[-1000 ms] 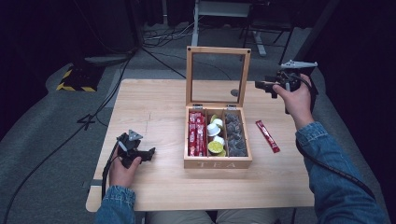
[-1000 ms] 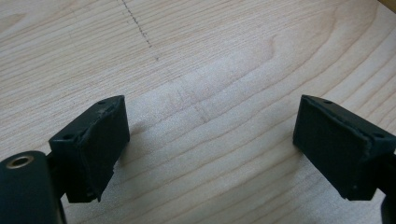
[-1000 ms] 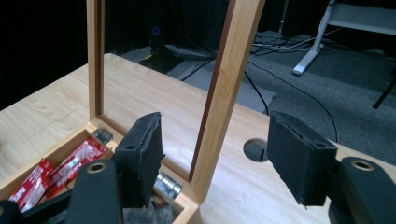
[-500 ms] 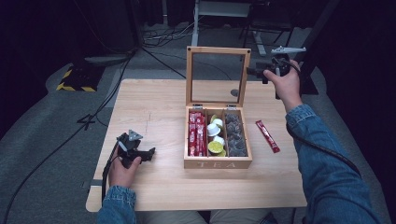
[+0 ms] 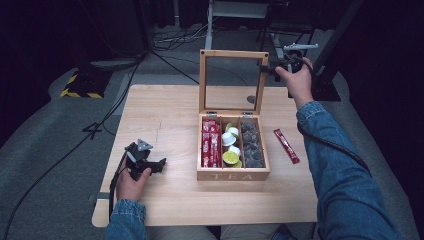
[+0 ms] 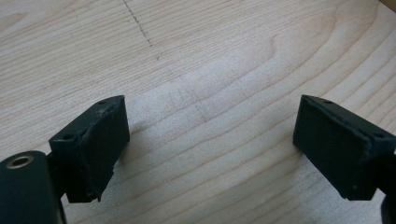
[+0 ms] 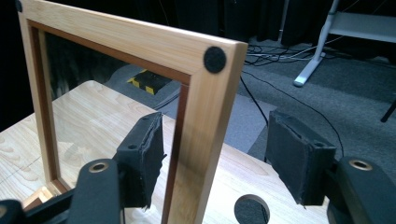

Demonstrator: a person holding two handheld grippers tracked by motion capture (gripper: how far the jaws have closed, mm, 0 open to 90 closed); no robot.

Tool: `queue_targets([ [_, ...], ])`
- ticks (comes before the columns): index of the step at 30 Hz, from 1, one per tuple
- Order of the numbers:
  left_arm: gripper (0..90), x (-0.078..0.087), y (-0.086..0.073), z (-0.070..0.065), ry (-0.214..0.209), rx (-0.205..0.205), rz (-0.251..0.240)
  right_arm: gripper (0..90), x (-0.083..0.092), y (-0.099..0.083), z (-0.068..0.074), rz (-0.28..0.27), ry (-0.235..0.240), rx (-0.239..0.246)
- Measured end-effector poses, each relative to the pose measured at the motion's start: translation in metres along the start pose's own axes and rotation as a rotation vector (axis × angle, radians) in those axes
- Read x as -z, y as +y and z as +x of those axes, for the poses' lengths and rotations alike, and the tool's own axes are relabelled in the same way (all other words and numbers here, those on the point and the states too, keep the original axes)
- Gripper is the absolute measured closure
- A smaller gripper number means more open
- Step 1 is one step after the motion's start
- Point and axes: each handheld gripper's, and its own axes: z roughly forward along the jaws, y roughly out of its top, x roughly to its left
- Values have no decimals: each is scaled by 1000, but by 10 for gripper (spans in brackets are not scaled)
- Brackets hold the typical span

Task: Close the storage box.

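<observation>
Tongs at the raised lid of a wooden tea box

Seen from the high view, we find a wooden tea box (image 5: pixel 233 172) near the middle of the worktop (image 5: pixel 165 110), its framed lid (image 5: pixel 233 54) standing upright, long edges vertical, the open frame facing us. The right tongs (image 5: pixel 267 69) sit at the lid's upper right corner, held by the right hand (image 5: pixel 296 80) with the denim-sleeved forearm stretched forward past the box. A red sachet (image 5: pixel 286 146) lies flat just right of the box, its length running away from us and slightly left.

The right gripper view adds what the high view cannot settle: the lid's side post (image 7: pixel 201 140) stands between the two pads, one pad (image 7: pixel 142 156) close beside it, the other well clear, so the right tongs (image 7: pixel 215 163) are apart and not clamped.

The left gripper view shows the left tongs (image 6: pixel 210 140) wide apart over bare wood grain. From above, the left hand (image 5: pixel 131 181) rests low at the worktop's near left, well apart from the box.
</observation>
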Motion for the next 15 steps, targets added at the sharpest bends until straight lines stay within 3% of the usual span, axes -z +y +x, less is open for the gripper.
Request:
queue_targets([
  [9,111,0,0,0,-2,4,0,412,-10,0,-1,7,15,19],
  [15,111,0,0,0,-2,3,0,488,-12,2,2,2,32,12],
])
